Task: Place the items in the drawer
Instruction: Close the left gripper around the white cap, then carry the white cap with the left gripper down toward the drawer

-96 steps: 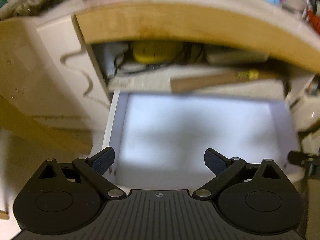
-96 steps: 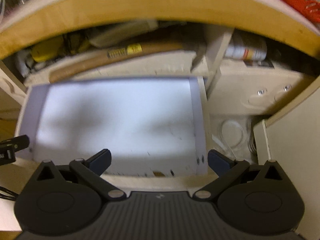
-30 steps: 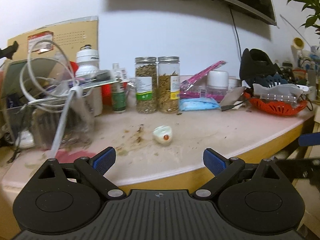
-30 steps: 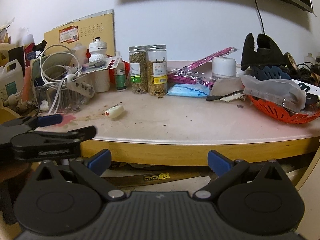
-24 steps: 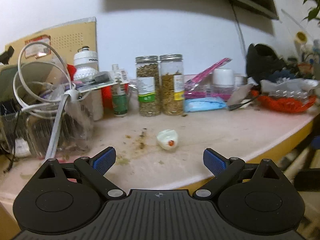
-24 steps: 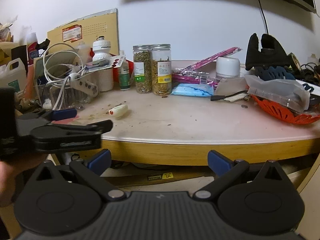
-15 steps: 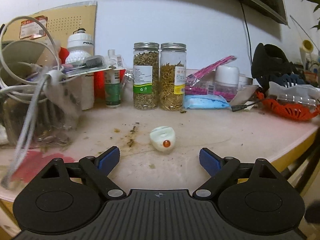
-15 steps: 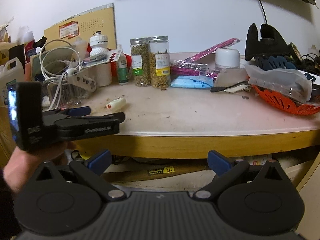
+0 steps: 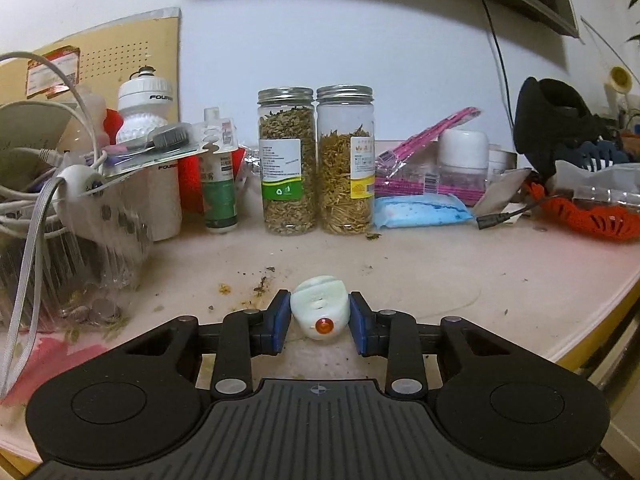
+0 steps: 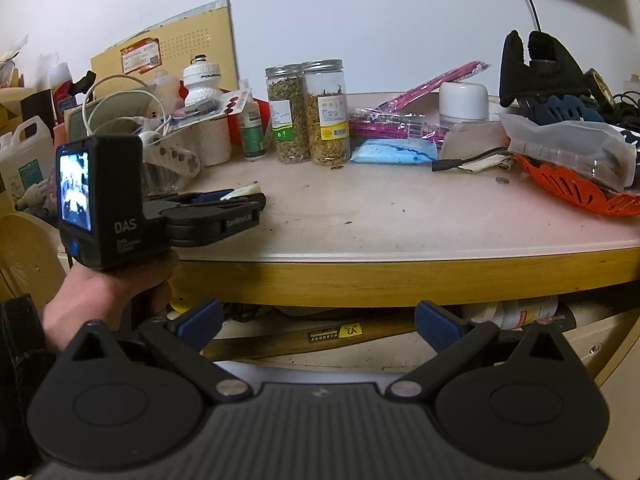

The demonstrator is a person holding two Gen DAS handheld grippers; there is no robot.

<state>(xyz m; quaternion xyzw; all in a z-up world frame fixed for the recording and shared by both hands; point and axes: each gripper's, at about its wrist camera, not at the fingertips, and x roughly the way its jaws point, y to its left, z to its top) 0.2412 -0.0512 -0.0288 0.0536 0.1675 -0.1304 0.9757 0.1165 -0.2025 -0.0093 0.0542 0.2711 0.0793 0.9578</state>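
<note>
A small white tube-shaped item with an orange-red tip [image 9: 320, 310] lies on the dirty tabletop [image 9: 440, 272]. My left gripper [image 9: 319, 322] is shut on it, blue pads against both its sides. In the right wrist view the left gripper [image 10: 240, 202] reaches over the table with the white item [image 10: 242, 192] between its fingers. My right gripper [image 10: 318, 322] is open and empty, held below the table's yellow front edge [image 10: 400, 280]. The white drawer floor [image 10: 256, 372] shows just behind my right gripper's body.
Two herb jars [image 9: 316, 164], a green bottle [image 9: 218, 200], a blue packet [image 9: 420, 210] and pink packets stand behind. Cables and a power strip [image 9: 80, 184] crowd the left. An orange basket [image 9: 592, 212] sits right. A hammer handle [image 10: 320, 338] lies under the tabletop.
My left gripper moved forward over the table and shut on the white item. Both grippers rose earlier from the open drawer to the tabletop. The right gripper stayed open.
</note>
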